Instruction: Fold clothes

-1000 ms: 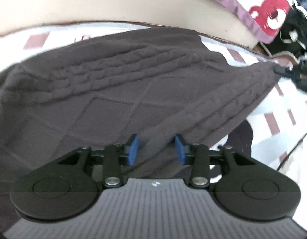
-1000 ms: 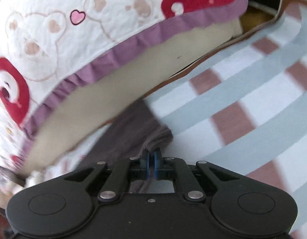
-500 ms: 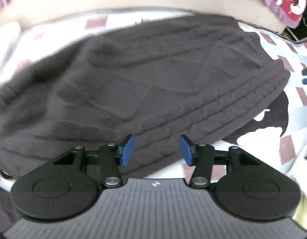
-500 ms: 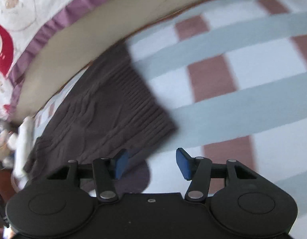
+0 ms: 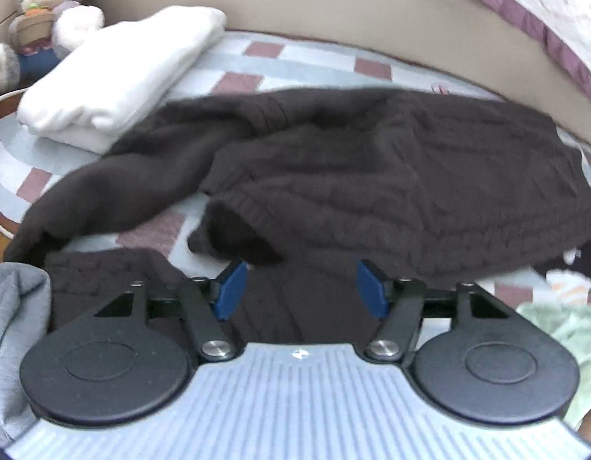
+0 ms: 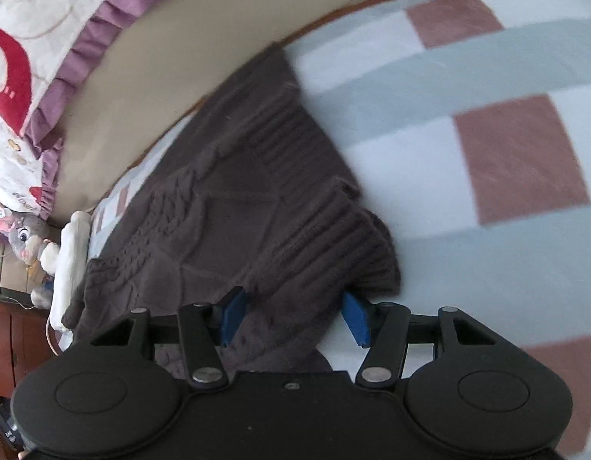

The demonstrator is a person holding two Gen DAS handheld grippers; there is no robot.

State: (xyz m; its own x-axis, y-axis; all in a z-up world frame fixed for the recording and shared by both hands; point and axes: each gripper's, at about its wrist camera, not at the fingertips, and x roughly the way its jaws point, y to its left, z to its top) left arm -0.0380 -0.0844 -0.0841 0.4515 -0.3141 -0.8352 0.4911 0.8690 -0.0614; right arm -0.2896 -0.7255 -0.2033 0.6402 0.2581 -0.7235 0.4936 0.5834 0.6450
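One bed (image 5: 314, 57) with a checked sheet in pale blue, white and dull red carries everything; a beige padded surround runs along its far edge. Dark brown cable-knit sweater (image 5: 391, 176) lies spread across the sheet's middle, body rumpled, one sleeve (image 5: 103, 195) trailing toward the bed's left edge. In the right wrist view the sweater (image 6: 226, 207) shows its ribbed hem, nearest corner lying loose on the sheet. Folded white cloth (image 5: 122, 73) sits on the bed beyond the sleeve, near the surround. Stuffed grey rabbit (image 5: 46, 4) sits at the bed's far left corner, just beside the white cloth. Left claw (image 5: 301, 287): jaws have just been widening, now spread, hovering over the sweater's near edge, pads clear of the knit. Right claw (image 6: 293, 316): jaws spread, hem corner lying between them, pads not pressing it.
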